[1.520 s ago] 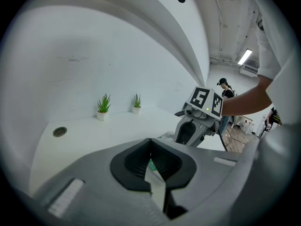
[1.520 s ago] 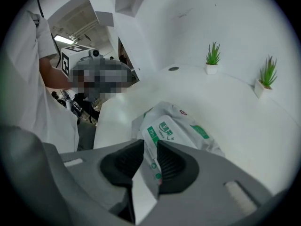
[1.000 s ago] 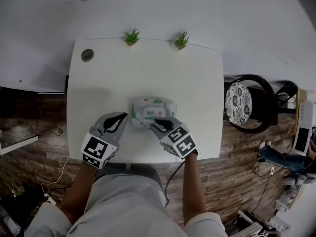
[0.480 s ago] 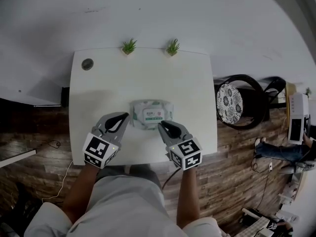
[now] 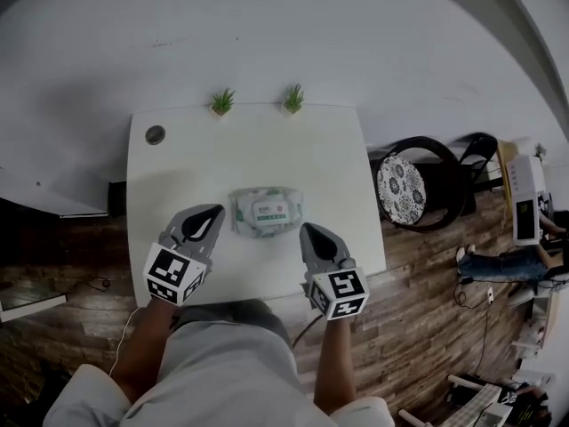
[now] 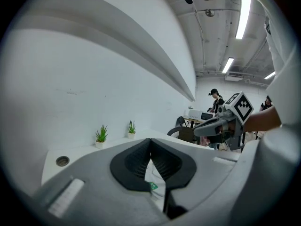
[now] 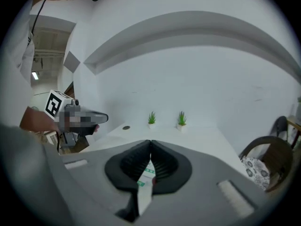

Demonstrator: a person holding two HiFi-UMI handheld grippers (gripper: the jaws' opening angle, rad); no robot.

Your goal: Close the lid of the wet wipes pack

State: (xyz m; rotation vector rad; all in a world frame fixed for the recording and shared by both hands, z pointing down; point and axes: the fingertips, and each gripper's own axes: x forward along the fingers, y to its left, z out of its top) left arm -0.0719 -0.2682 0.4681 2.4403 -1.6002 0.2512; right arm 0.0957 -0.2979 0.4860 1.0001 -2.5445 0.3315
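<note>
White table [image 5: 178, 176]; wet wipes pack [image 5: 267, 212] lies between the two gripper tips, apparently touched by neither.
Lid [image 5: 272, 208] looks flat, latch unverified. Left gripper [image 5: 215, 210] and right gripper [image 5: 308, 230] are both pressed together, empty. Risk: an unlatched lid springs up, or a renewed press skids the unbraced soft pack.
</note>
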